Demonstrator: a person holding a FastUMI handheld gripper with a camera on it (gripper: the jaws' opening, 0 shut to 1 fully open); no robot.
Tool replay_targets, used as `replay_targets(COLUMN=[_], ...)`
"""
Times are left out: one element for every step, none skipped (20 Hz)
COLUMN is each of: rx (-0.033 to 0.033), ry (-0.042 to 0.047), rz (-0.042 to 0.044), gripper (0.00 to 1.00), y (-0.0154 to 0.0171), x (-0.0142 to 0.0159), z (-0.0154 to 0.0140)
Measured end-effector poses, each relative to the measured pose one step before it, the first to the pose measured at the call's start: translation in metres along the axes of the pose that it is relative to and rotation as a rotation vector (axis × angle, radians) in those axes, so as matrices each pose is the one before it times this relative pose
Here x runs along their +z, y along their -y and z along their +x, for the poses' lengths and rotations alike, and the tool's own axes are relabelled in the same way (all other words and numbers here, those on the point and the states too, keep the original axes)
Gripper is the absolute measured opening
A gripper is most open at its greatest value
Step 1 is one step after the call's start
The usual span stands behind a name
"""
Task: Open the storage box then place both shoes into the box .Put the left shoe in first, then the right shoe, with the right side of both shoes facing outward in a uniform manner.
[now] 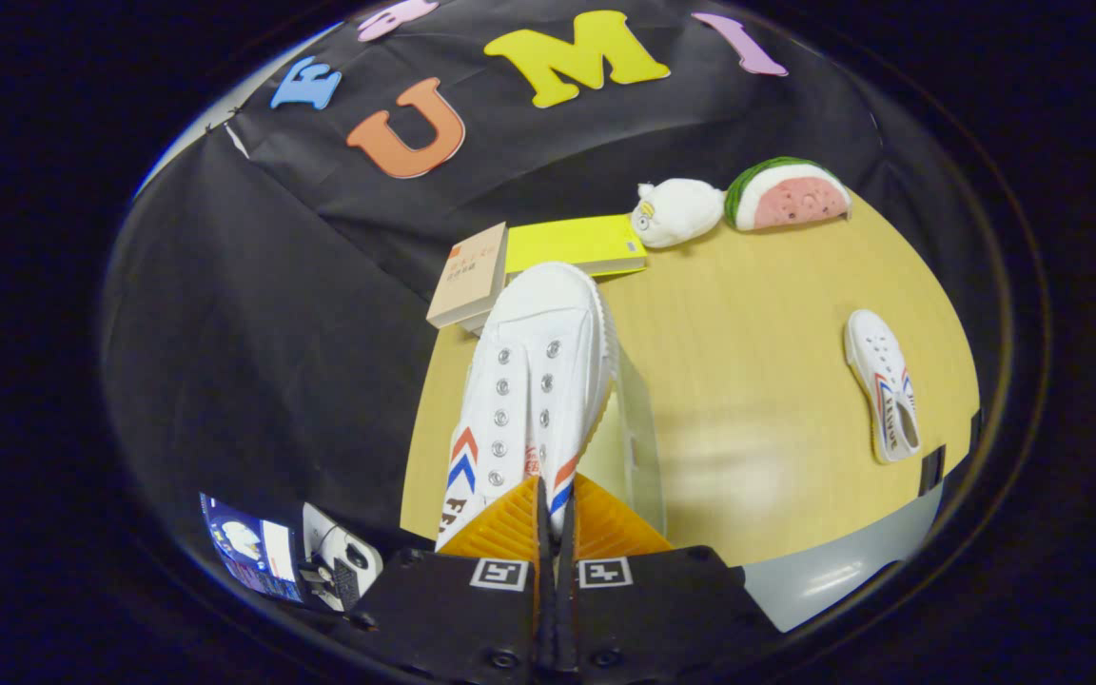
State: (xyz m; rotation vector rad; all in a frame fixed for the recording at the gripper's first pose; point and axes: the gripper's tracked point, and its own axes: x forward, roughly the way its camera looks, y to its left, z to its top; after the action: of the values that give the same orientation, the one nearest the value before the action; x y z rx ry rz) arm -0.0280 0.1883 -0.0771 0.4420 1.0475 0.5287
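the hand-held gripper pinches a white shoe above the clear storage box.

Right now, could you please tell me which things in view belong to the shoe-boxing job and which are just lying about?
Job:
held shoe, pinched at its heel by the fingers
second shoe on the table
clear storage box

Lying about:
two books
white plush
watermelon plush

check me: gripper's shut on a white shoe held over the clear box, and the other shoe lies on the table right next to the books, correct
Not quite. The gripper view shows the other shoe lying far across the table from the books. The rest holds: the gripper is shut on the white shoe over the clear box.
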Motion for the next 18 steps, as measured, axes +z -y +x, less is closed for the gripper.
replay_targets(rx=[0.00096, -0.00026, -0.00029, -0.00427, -0.00998, -0.01714, -0.01453, -0.01184, -0.01195, -0.00980, -0.00876, -0.00574, -0.00378, -0.00166, -0.00191, -0.00649, -0.00954, -0.01202], ry=[-0.02433, -0.02601, -0.02540, -0.02759, -0.01978, -0.01931, -0.01488, -0.01285, -0.01526, -0.01359, -0.01307, -0.01273, -0.01192, -0.01037, -0.00885, -0.01007, -0.01052, -0.01251], rz=[-0.00803, -0.00632, -0.00227, -0.00629, -0.00556, -0.00383, 0.00040, 0.00187, 0.00422, 0.00321, 0.00679, 0.00949, 0.01482, 0.01092, 0.01023, 0.00471, -0.00104, -0.00726], gripper=[0.06, 0.06, 0.06, 0.06, 0.06, 0.06, 0.06, 0.06, 0.06, 0.06, 0.06, 0.06, 0.06, 0.06, 0.06, 0.06, 0.06, 0.06], y=[-0.00901, -0.00761, -0.00601, -0.00428, -0.00085, 0.00050, 0.00002, -0.00010, 0.00140, 0.00171, 0.00193, 0.00130, 0.00143, -0.00090, 0.00043, 0.00112, 0.00072, 0.00119], x=[-0.00187, -0.00310, -0.00262, -0.00225, -0.00168, -0.00009, -0.00048, -0.00038, -0.00129, -0.00215, -0.00180, -0.00075, -0.00034, -0.00050, -0.00020, -0.00133, -0.00085, -0.00163], z=[0.01127, 0.01211, 0.01200, 0.01318, 0.01265, 0.01243, 0.01278, 0.01050, 0.01023, 0.00812, 0.00857, 0.00835, 0.00828, 0.00773, 0.00827, 0.00675, 0.00597, 0.00643])
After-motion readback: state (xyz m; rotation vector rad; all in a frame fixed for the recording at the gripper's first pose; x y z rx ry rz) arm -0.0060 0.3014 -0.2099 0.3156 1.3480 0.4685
